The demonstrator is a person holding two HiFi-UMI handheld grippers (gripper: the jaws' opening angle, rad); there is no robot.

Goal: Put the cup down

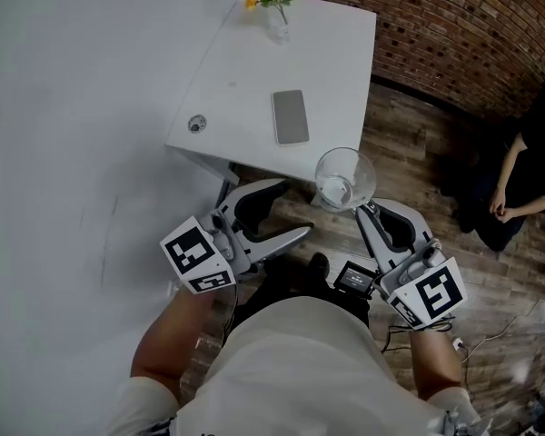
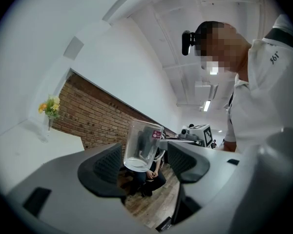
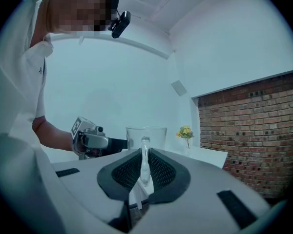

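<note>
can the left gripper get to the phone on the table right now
Probably yes. The left gripper is open and empty near the front edge of the table, and the phone lies flat with bare tabletop around it. The cup held by the right gripper is off to one side, not between them.

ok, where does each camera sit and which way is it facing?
Head view: on the person's head, facing steeply down at the white table corner; shows torso, forearms, left gripper, right gripper.
Left gripper view: on the left gripper, facing along its open fingers toward the brick wall; the torso shows at right.
Right gripper view: on the right gripper, facing along fingers shut on the cup by its handle; the left arm shows.
Shared: all three see the cup.
</note>
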